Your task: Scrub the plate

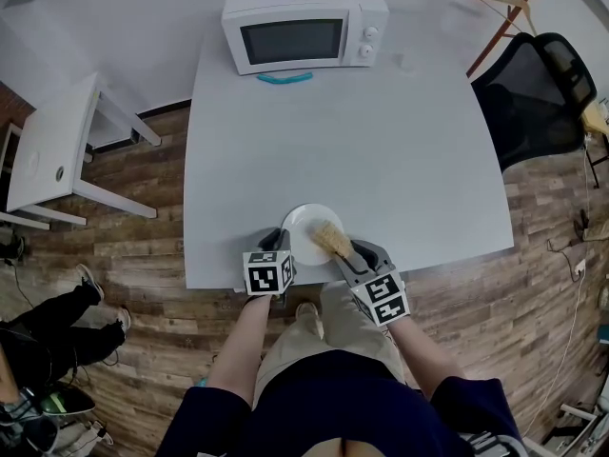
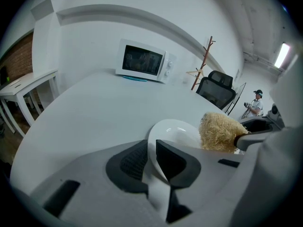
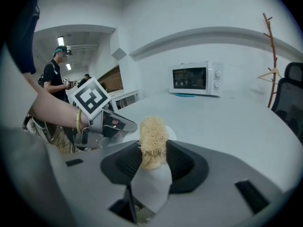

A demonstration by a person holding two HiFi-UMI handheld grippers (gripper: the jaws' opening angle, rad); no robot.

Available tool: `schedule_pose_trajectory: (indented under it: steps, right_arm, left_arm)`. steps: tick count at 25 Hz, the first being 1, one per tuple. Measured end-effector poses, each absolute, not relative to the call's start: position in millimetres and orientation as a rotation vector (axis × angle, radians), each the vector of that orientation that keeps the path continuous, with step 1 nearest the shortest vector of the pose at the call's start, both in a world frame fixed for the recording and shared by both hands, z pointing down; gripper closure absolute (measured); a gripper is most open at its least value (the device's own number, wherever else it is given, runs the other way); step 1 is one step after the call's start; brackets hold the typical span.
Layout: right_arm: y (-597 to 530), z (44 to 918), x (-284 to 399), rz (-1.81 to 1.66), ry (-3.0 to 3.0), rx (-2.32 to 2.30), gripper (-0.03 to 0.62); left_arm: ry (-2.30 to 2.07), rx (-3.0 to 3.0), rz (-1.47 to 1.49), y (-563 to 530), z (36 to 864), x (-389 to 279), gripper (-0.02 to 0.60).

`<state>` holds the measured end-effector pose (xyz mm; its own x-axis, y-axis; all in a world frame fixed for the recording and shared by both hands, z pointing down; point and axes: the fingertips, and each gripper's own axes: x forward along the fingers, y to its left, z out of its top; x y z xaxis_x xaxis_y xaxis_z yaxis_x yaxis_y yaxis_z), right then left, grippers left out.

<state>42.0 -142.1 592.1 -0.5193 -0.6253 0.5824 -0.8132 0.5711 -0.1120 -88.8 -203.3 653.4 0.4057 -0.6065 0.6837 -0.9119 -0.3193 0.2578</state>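
— Two grips, both clenched. The left gripper (image 2: 151, 157) pinches the near-left rim of the plate (image 1: 303, 225). The right gripper (image 3: 154, 162) squeezes a tan scrubber (image 3: 152, 134) by its lower end.

— And where's the plate?

— At the near edge of the table (image 1: 381, 141), right in front of the person. The scrubber sits over its right side. Whether the fibres actually press on it, I can't say.

— So how do you scrub it well from here?

— I'd push the tuft down until it flattens. Then work small circles from the right side across the centre, toward the pinched rim. The left grip should be firm, because the plate is close to the edge and a hard stroke toward the body could drag it off. Stop short of the left jaws so the two tools don't knock.
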Motion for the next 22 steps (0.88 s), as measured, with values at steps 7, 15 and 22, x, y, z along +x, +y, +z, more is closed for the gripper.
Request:
schedule_pose_trajectory:
  steps: [7,15,22]
  right_arm:
    - [-135.1,576.2,49.1,0.586,-2.362,1.248,0.434]
    - [-120.6,552.5,42.2,0.597,-2.423,1.320,0.434]
    - [-104.6,527.6,37.1,0.609,-2.482,1.368,0.434]
  left_arm:
    - [-1.298,2.105,0.608,-194.9,631.4,-90.3,0.523]
    - [-1.313,2.168,0.532,-165.3,597.3,-87.9,0.525]
    - [-1.309,2.165,0.480,-137.9,581.1,-94.8,0.538]
